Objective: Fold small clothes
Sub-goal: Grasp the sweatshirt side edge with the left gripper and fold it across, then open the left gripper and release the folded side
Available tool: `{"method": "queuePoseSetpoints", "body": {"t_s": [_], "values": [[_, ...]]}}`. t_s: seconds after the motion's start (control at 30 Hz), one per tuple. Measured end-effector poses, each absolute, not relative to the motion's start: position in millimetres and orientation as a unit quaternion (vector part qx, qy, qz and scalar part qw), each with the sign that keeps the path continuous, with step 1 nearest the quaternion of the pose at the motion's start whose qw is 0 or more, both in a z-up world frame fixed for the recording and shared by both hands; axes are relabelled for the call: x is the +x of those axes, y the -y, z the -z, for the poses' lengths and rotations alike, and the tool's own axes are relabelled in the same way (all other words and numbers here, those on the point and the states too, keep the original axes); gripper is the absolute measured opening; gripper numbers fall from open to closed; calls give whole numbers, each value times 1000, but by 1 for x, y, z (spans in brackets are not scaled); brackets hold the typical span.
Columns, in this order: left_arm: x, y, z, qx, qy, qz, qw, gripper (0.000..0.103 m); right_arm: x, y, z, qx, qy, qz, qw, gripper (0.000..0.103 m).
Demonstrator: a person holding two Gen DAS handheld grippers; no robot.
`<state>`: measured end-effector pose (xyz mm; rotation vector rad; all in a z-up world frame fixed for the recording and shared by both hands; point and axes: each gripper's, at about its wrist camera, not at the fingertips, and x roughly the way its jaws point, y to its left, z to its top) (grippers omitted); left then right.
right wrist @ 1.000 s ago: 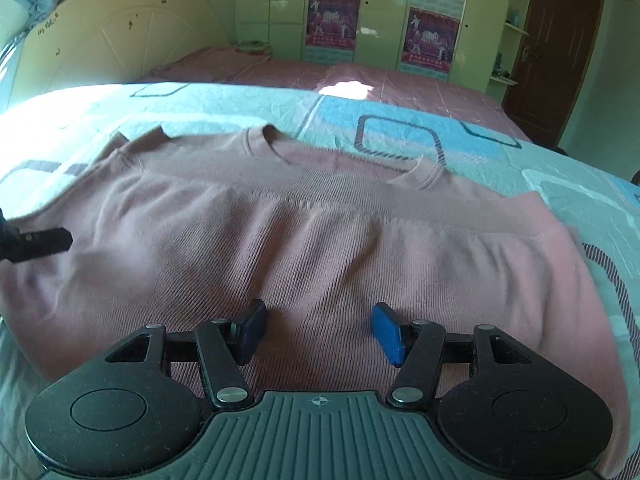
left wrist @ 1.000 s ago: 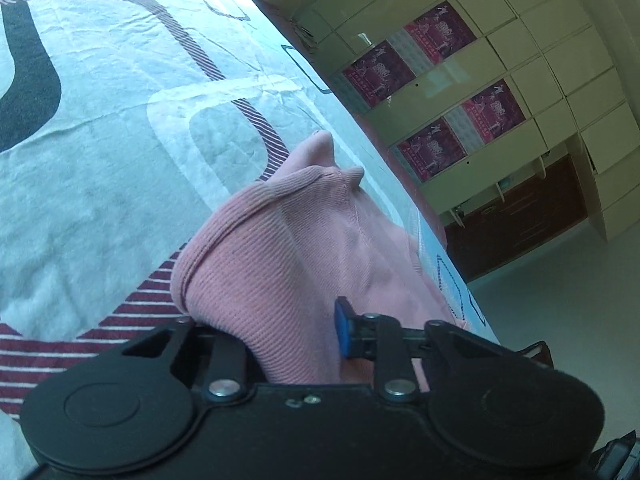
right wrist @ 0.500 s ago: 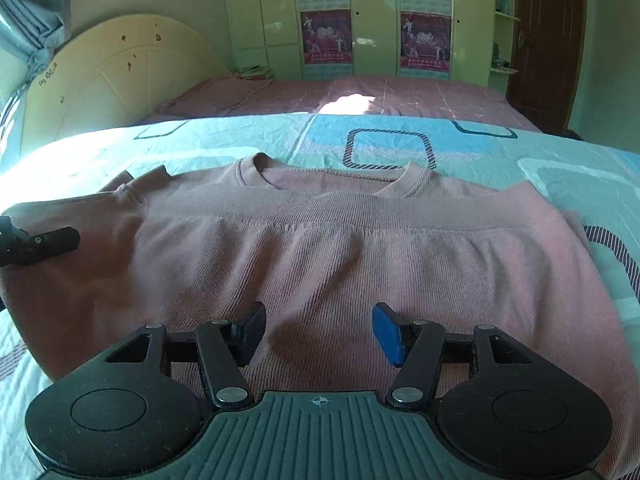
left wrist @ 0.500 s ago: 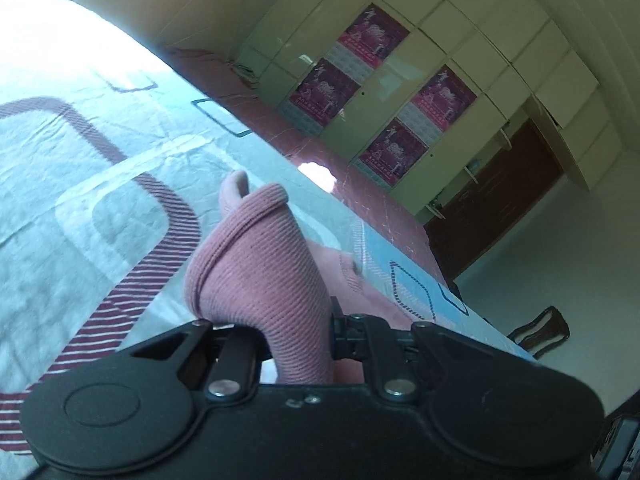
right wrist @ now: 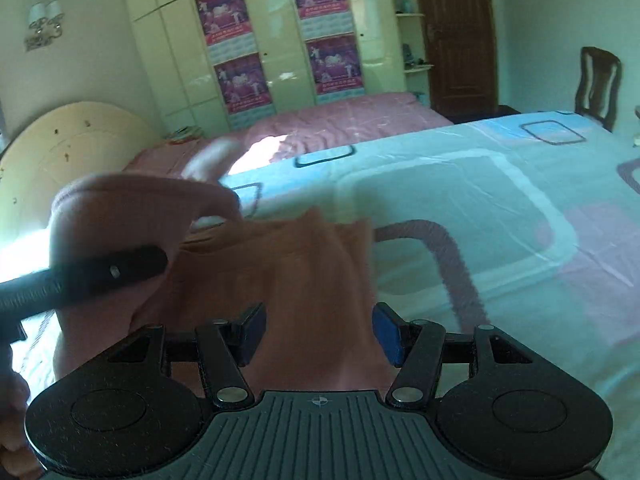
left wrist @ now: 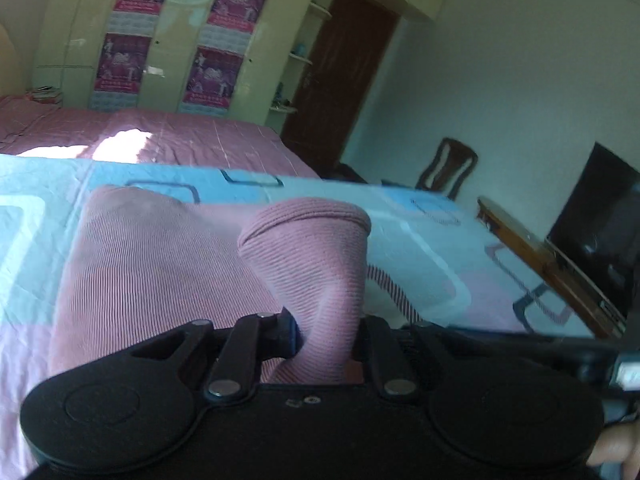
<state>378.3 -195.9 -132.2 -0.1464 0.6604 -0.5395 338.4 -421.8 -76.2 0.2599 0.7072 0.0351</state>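
A pink ribbed sweater [left wrist: 160, 264] lies partly on the blue patterned bedsheet [left wrist: 420, 248]. My left gripper [left wrist: 324, 336] is shut on a bunched fold of it that stands up between the jaws. In the right wrist view the sweater [right wrist: 304, 264] hangs lifted and gathered. It fills the gap between the blue pads of my right gripper [right wrist: 320, 332], whose jaws stand wide and closed on the cloth. The left gripper [right wrist: 160, 258] shows there as a blurred black bar at the left, carrying a fold of sweater over the rest.
The bedsheet [right wrist: 480, 220] stretches bare to the right. A second bed with a pink cover [right wrist: 340, 120] and a wardrobe [right wrist: 280, 40] lie behind. A cream headboard [right wrist: 72, 140] is at the left, a wooden chair [right wrist: 598, 80] and a dark screen [left wrist: 596, 232] at the right.
Both grippers swung sideways and up, and both views rolled. The sweater, spread wide and flat before, is now gathered and lifted. The left gripper has crossed toward the right one with its fold.
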Motion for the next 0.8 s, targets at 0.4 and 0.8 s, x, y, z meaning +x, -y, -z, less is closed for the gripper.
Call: {"method": "queuePoseSetpoints", "body": {"t_s": [0.4, 0.8], "values": [[317, 207, 151, 25, -341, 283, 896, 66, 352, 432, 82, 206, -380, -151, 889, 58], [358, 114, 120, -55, -314, 115, 941, 66, 388, 430, 114, 226, -413, -160, 868, 21]]}}
